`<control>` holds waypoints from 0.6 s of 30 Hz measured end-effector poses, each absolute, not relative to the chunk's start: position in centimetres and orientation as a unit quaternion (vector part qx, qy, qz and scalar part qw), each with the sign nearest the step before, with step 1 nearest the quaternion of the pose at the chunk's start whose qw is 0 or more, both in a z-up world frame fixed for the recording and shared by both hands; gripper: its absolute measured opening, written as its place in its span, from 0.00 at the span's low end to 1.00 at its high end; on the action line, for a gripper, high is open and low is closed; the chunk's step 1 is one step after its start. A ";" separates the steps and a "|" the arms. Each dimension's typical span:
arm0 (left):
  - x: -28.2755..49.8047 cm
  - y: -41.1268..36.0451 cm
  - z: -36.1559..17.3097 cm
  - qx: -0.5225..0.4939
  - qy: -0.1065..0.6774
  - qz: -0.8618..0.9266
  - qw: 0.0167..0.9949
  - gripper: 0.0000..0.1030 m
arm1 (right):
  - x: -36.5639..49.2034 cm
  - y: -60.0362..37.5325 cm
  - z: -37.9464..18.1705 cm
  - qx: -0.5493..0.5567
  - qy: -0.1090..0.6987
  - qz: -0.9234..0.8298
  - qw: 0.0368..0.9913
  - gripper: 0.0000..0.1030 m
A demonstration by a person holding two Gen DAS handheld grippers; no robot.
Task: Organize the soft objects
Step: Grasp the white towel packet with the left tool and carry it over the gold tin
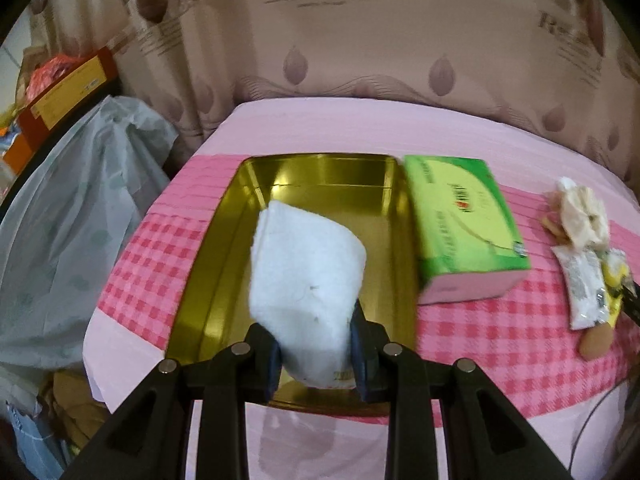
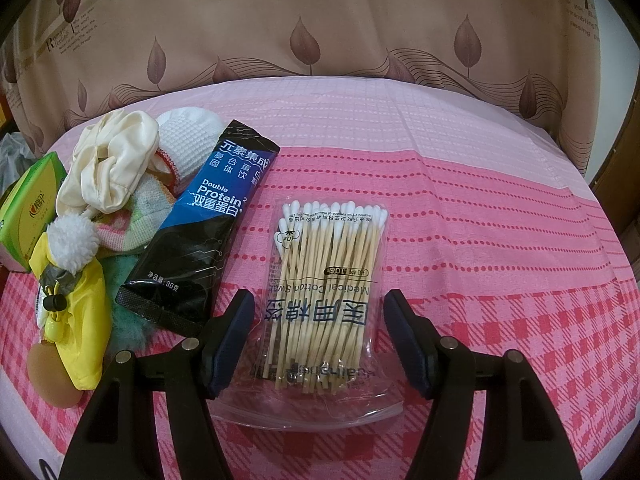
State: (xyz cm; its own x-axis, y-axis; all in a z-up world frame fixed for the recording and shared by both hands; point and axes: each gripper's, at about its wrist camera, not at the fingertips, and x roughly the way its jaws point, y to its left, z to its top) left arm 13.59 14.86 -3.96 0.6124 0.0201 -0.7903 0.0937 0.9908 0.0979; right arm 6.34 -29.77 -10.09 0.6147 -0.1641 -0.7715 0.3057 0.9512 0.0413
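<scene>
left claw (image 1: 316, 364) clamps the white towel (image 1: 306, 292) over the gold tin (image 1: 320, 172); released crooked, it may drape the rim. right claw (image 2: 320, 344) gapes around the cotton swab pack (image 2: 324, 300).

Ahead of you hangs a beige-brown curtain (image 2: 320, 20) printed with dark leaf shapes, wavy lines and script lettering, filling the whole back of both views. Before it stands your table, spread with a pink cloth (image 2: 480, 208), plain at the far edge, dotted then checked nearer you. At your left, a pale plastic bag (image 1: 80, 208) slumps beside stacked orange-red cartons (image 1: 68, 92).
</scene>
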 end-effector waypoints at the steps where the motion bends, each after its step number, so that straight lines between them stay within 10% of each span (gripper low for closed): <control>1: 13.9 15.3 -4.2 0.060 0.443 -0.020 0.894 0.27 | 6.4 -29.8 -10.1 0.085 0.419 -0.131 0.895 0.62; 18: 17.4 18.4 -8.5 0.047 0.491 0.019 0.870 0.32 | 6.4 -29.6 -10.1 0.084 0.419 -0.132 0.895 0.62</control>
